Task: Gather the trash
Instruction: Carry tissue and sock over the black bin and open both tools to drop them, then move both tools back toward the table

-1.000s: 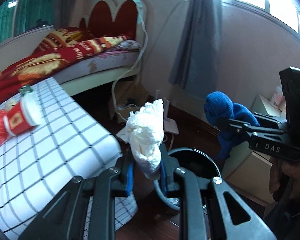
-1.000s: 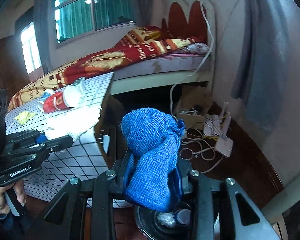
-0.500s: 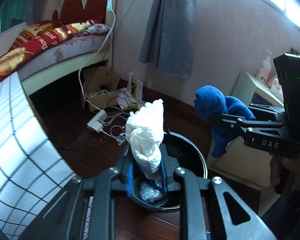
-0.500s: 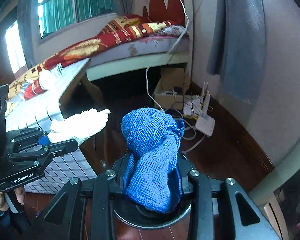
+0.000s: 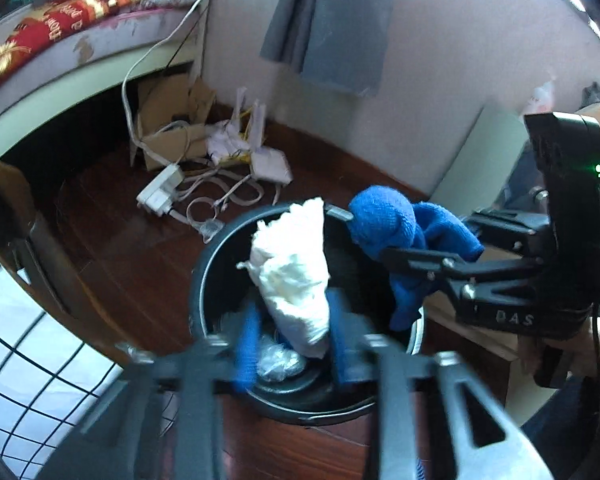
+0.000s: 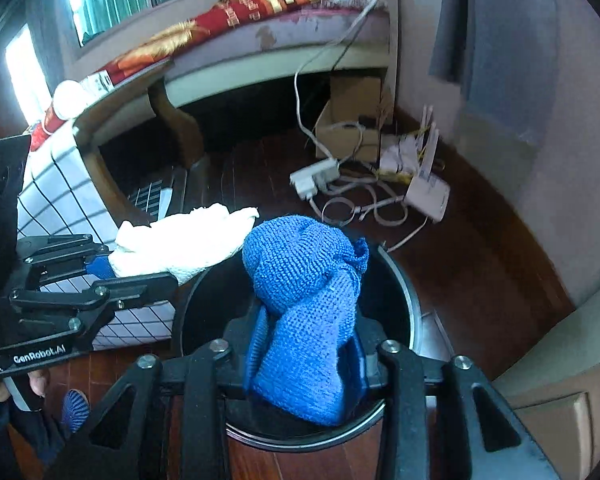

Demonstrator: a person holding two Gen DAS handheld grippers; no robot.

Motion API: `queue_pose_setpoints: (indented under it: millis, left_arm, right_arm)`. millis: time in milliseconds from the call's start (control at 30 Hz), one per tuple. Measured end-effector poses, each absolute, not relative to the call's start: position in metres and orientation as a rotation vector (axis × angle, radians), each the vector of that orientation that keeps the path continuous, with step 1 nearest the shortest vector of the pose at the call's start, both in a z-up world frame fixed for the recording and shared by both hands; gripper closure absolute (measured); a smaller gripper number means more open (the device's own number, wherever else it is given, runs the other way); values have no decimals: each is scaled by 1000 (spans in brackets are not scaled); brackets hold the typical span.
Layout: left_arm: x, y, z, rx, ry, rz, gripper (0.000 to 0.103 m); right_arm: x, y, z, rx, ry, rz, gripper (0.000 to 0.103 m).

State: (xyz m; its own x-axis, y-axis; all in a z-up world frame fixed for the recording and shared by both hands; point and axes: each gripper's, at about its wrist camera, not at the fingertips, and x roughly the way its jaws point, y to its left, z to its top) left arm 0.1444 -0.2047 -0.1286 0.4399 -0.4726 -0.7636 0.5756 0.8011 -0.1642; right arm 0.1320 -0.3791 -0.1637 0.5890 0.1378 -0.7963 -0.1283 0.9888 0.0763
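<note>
The left wrist view looks down into a round black trash bin (image 5: 204, 280) on the dark wood floor. The left gripper (image 5: 292, 336) has just been opening its jaws. A crumpled white wad (image 5: 292, 276) stands between them over the bin, and there is a gap at the left blue pad. The right gripper (image 6: 308, 344) has just been opening too. A knotted blue cloth (image 6: 304, 296) sits between its jaws, above the same bin (image 6: 408, 300). Some clear plastic trash (image 5: 276, 360) lies at the bottom.
</note>
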Motion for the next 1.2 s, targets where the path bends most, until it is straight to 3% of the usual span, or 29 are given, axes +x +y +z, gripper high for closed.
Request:
queue_pose_setpoints:
  millis: [33,100,167,1200]
  left_arm:
    - [144,-203,-130,139,890,-615,28]
    - [142,-199,-131,149,873,-550,7]
    - [141,-194,-131,160,868,-498,0]
    - [129,-140,-60,130,672,-341,0]
  right_arm:
    - [134,-381,-168,-7,933,118,0]
    - [139,-392,-175,-8,963,38,0]
    - [140,-398,-176,-15,966,-14,0]
    - [133,-342,-89,-56,788,40,0]
